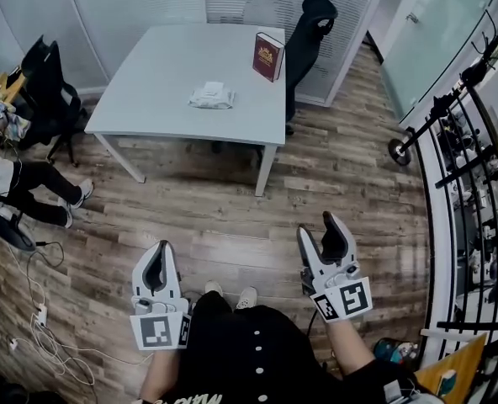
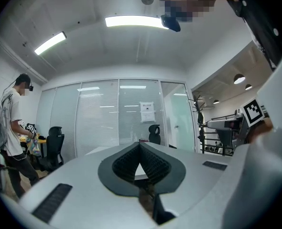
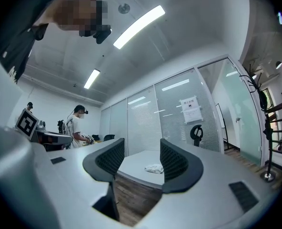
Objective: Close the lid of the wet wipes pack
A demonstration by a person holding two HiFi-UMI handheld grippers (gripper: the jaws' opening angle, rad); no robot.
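Beyond parted right claw [image 3: 141,159], wet wipes pack [image 3: 154,168], hidden behind left claw [image 2: 140,147]

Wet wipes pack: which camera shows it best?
Head view: the wet wipes pack lies whole on the table. Right gripper view shows it small, distant; left gripper view doesn't show it.

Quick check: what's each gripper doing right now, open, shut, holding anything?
Left gripper: shut, nothing between its jaws.
Right gripper: open, empty.
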